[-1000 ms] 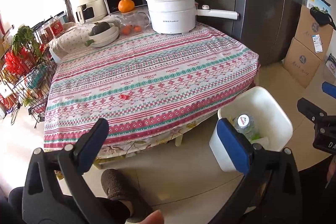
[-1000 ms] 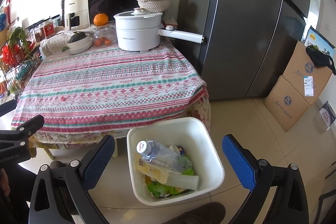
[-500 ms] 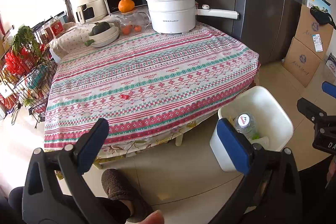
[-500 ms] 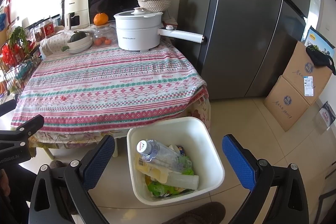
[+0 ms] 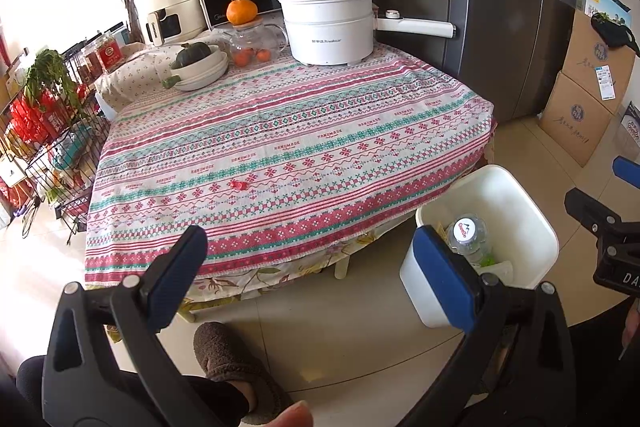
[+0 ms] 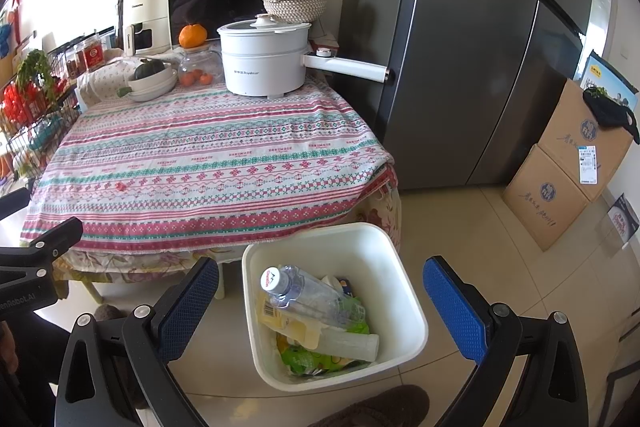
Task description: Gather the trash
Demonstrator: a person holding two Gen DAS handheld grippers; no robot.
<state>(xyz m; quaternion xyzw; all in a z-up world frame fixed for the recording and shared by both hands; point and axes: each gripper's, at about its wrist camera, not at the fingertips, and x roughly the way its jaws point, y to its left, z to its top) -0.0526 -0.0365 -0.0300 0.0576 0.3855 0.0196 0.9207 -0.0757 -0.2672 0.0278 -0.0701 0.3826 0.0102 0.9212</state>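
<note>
1. Nothing has shifted since the earlier frames: both tools, the bin and everything on the table keep the same places.
2. Left gripper (image 5: pixel 310 259): blue-padded black fingers (image 5: pixel 442 277) spread wide, holding nothing; hangs over the floor at the table's near edge.
3. Right gripper (image 6: pixel 320 297): blue-padded fingers (image 6: pixel 454 311) also spread wide and empty, hanging over the bin's mouth.
4. White square plastic waste bin (image 6: pixel 408 299): stands on the tiled floor, just beside the table's near right corner; judged to be set there so trash can be dropped in with a short carry from the table.
5. Bin contents: clear plastic water bottle with a white cap (image 6: pixel 308 293), lying tilted on top of a yellow-labelled pack and green wrappers. In the right wrist view it lies between the two fingers; in the left wrist view it sits at about 2 o'clock, just beyond the right-hand finger.
6. Small red scrap (image 5: pixel 238 184): lies on the striped red, green and white tablecloth (image 5: pixel 320 131), well apart from both grippers, at about 11 o'clock ahead of the left gripper's gap. Whether it is trash cannot be told; it is judged the only likely piece left.
7. White electric pot with a long handle (image 5: pixel 328 27), stacked bowls and a glass jar with an orange on top stand at the table's far side, at 12 o'clock; judged household goods, not trash.
</note>
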